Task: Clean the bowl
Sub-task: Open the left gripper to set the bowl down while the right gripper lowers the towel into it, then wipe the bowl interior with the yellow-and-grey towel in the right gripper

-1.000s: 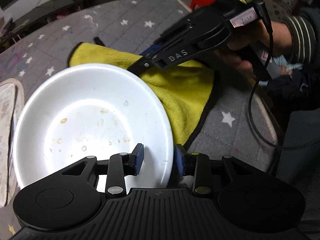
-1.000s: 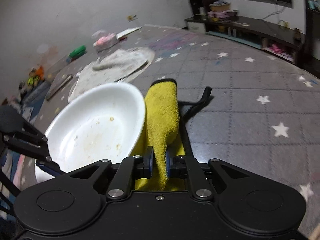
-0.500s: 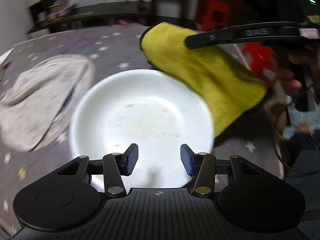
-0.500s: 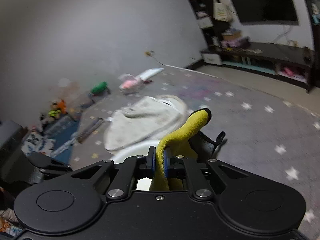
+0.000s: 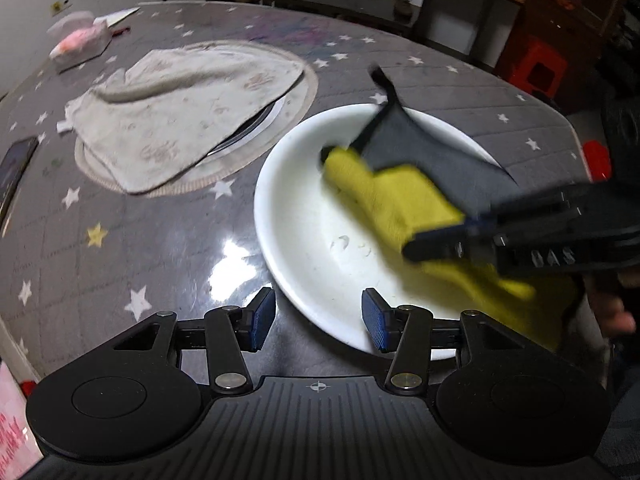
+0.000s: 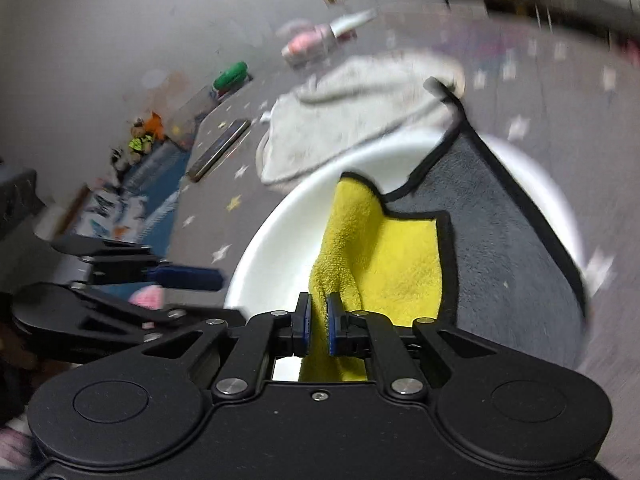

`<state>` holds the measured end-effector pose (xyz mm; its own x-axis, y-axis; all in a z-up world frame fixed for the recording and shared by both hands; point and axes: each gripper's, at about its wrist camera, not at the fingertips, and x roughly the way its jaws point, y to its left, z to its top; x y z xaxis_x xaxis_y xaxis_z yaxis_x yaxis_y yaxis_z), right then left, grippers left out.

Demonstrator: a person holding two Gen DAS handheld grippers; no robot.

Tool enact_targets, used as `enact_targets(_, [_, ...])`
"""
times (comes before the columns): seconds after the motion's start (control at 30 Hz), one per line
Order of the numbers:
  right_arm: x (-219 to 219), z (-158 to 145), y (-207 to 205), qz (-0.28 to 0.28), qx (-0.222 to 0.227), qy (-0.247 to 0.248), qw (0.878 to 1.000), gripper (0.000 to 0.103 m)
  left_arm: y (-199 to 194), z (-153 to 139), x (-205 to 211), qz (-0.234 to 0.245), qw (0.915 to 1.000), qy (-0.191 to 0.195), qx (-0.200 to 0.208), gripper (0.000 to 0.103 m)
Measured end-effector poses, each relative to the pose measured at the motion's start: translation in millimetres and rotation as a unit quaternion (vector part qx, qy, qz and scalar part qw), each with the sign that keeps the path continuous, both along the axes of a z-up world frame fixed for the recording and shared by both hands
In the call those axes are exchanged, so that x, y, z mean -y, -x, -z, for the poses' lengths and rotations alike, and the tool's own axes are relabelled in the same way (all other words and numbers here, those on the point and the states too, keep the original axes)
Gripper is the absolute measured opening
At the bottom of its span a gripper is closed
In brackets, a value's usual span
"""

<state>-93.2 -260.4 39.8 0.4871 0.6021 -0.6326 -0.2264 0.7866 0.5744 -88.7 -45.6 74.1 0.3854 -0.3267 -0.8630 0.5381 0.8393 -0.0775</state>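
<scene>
right tongs [image 6: 318, 322]: clenched on a fold of the yellow-and-grey cloth [image 6: 384, 248]; blue pads pinch the yellow side.
left tongs [image 5: 318, 318]: released, jaws partly apart, nothing between the pads; near rim of the bowl lies just past the tips, right pad over the rim, contact unclear.
bowl [image 5: 304, 216]: white, shallow, upright on the surface [image 5: 160, 240], right of centre in the left wrist view.
bowl contents: cloth draped inside, yellow face toward the middle, grey face with black edging over the far rim; a few faint smears on the bare white floor.
other items: beige towel [image 5: 188, 108] over a round mat, well left of the bowl; pink packet [image 5: 80, 40] at the far edge; phone [image 5: 16, 168] at the left edge.
hard to read: both views motion-blurred; cloth hides the bowl's right side; a hand behind the right tongs is cut off at the frame edge.
</scene>
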Motion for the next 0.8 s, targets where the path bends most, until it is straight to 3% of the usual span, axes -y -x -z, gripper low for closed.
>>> enact_targets(0.1, [-2.5,-3.2,3.4,0.002,0.014,0.017,1.000,0.009,-0.5,3.7,-1.8,-0.003,1.0000,0.002,-0.009,0.049])
enact_targets(0.3, [1.4,-13.6,3.7,0.016,0.061,0.138,0.988,0.009,-2.1,7.1,3.1,0.000,1.0000,0.001,-0.007,0.052])
enact_targets(0.47, [5.9,0.5,9.2,0.035,0.054,0.193,0.979,0.010,-4.5,12.1,6.7,-0.004,0.9999,0.000,-0.014,0.052])
enact_targets(0.73, [10.1,11.9,4.3,0.072,0.041,0.198,0.977,0.015,-8.4,19.8,13.2,-0.006,0.9998,-0.013,-0.016,0.052])
enact_targets(0.8, [12.1,11.9,3.0,0.087,0.039,0.198,0.976,0.015,-10.0,20.4,12.8,-0.011,0.9998,-0.014,-0.012,0.045])
